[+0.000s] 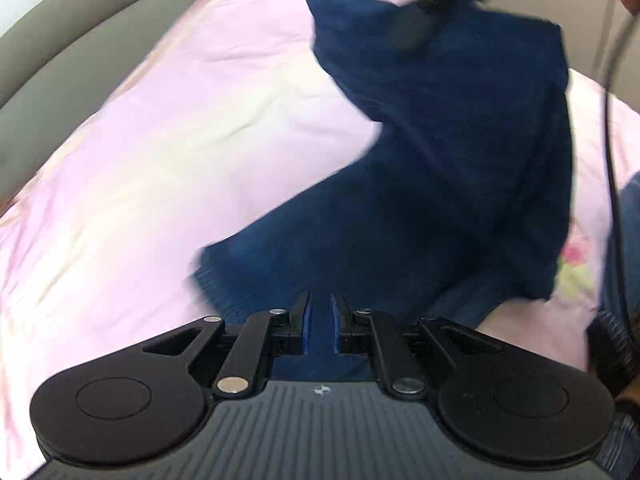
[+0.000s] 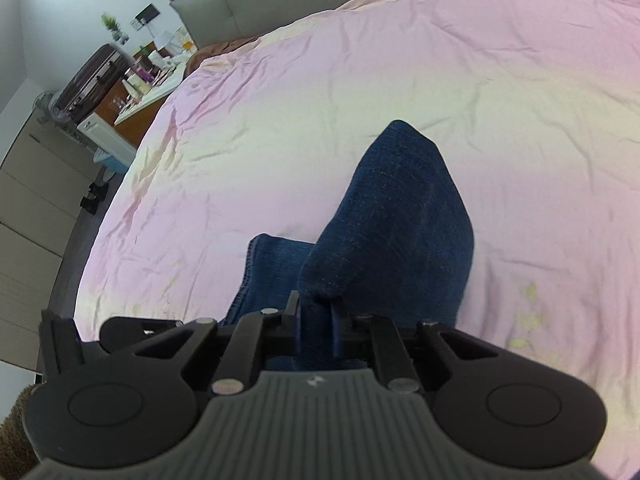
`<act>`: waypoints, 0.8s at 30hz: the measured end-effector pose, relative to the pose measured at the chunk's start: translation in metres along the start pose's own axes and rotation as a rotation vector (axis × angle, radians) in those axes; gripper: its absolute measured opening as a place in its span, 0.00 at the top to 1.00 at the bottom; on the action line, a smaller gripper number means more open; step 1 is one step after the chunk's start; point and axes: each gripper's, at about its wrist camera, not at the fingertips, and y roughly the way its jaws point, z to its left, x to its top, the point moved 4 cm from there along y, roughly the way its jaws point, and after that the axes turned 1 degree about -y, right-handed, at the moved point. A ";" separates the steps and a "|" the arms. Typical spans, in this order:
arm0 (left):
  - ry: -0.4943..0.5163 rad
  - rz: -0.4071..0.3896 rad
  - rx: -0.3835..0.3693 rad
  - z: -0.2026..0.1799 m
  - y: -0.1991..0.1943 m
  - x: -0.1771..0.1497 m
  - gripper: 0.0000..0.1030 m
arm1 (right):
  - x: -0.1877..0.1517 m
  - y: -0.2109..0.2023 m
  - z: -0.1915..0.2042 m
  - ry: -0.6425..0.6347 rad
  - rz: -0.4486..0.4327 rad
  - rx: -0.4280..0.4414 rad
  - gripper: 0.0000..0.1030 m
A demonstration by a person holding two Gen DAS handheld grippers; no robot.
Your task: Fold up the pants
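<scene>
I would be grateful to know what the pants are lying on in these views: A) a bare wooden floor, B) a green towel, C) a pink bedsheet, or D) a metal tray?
C: in both wrist views the dark blue pants are draped over a wide, wrinkled pink bedsheet, with both grippers at the fabric.

no readable text or numbers, only a small emblem on each gripper body
</scene>
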 end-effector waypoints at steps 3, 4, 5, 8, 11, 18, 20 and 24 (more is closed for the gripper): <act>-0.058 -0.007 0.030 0.031 -0.016 -0.014 0.87 | 0.006 0.031 0.037 -0.034 0.029 0.018 0.91; -0.081 -0.015 0.027 0.039 -0.021 -0.017 0.87 | 0.008 0.044 0.051 -0.039 0.040 0.026 0.91; -0.106 -0.025 0.021 0.046 -0.025 -0.020 0.87 | 0.008 0.056 0.061 -0.044 0.051 0.033 0.91; -0.163 -0.040 -0.001 0.061 -0.033 -0.031 0.87 | 0.007 0.101 0.086 -0.039 0.089 0.051 0.91; -0.176 -0.028 -0.004 0.066 -0.031 -0.032 0.86 | 0.003 0.146 0.098 0.003 0.120 0.052 0.91; -0.187 0.012 0.014 0.075 -0.019 -0.038 0.86 | -0.010 0.229 0.111 0.046 0.179 0.050 0.90; -0.215 0.017 0.012 0.079 -0.020 -0.039 0.86 | -0.014 0.245 0.110 0.063 0.190 0.051 0.89; -0.339 0.016 -0.010 0.090 -0.024 -0.040 0.82 | -0.020 0.258 0.103 0.117 0.187 0.095 0.80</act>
